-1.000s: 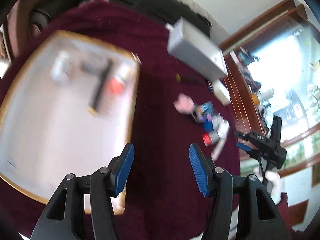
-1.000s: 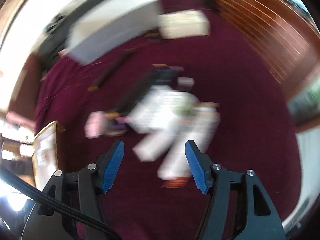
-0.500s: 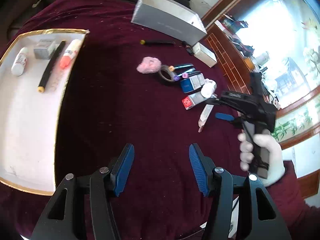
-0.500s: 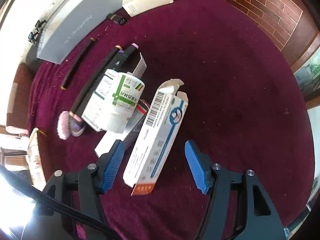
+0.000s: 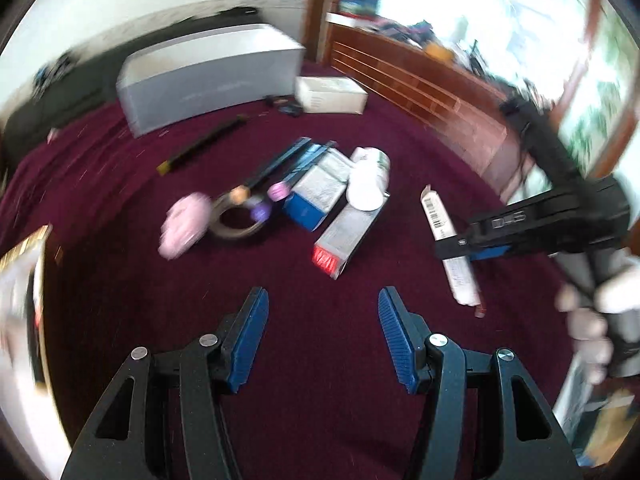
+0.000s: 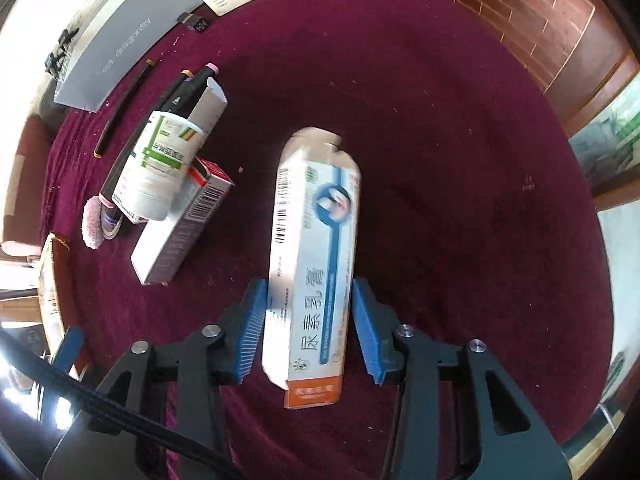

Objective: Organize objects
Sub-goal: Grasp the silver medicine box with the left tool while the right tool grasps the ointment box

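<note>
A white ointment box [image 6: 312, 248] with a blue stripe and orange end lies lengthwise between my right gripper's [image 6: 308, 328] jaws, which are closing; both blue pads touch its long sides. From the left wrist view, the same box [image 5: 438, 216] sits on the maroon cloth under the right gripper [image 5: 480, 248]. My left gripper [image 5: 320, 336] hangs open over bare cloth, holding nothing. Ahead of it lies a pile: a white bottle [image 5: 368, 180], a red-ended box [image 5: 344, 232], a blue box [image 5: 316, 192], markers [image 5: 280, 164], a tape ring [image 5: 236, 224] and a pink puff [image 5: 184, 224].
A long grey box [image 5: 208, 76], a small white box [image 5: 332, 94] and a black pen [image 5: 200, 146] lie at the back. The gold-rimmed tray [image 5: 24, 256] shows at the left edge. A wooden ledge [image 5: 420, 80] borders the cloth on the right. A gloved hand [image 5: 592, 320] holds the right gripper.
The left view swung from the tray towards the pile. The right gripper sank over the ointment box, the box now lines up between the jaws, and the jaws narrowed onto its sides.
</note>
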